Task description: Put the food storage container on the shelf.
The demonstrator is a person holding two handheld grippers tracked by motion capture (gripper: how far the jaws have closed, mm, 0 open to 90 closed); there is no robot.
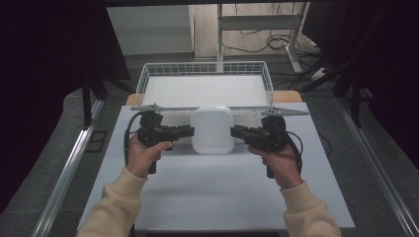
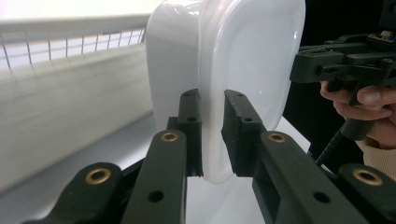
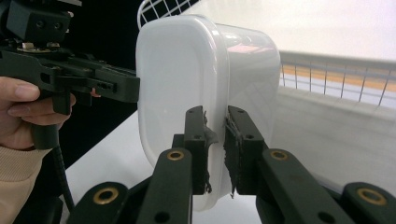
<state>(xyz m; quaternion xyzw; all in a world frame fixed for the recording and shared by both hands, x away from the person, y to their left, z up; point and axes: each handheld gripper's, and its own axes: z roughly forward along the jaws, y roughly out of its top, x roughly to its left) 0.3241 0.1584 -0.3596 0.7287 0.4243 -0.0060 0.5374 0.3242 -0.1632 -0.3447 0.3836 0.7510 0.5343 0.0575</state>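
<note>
1. The white plastic container sits on the white table, just in front of the wire basket, between the two grippers.
2. The left gripper has its jaws pinched on the container's rim at one side; the right gripper is clamped on the rim at the opposite side (worn padding shows on its pads).
3. Done, as I judge it: both holds are taken. Left: the lift and likely a move into the basket, which holds nothing visible.
4. The high view shows the whole layout and both hands; the gripper views alone show the rim caught between each pair of jaws.
</note>
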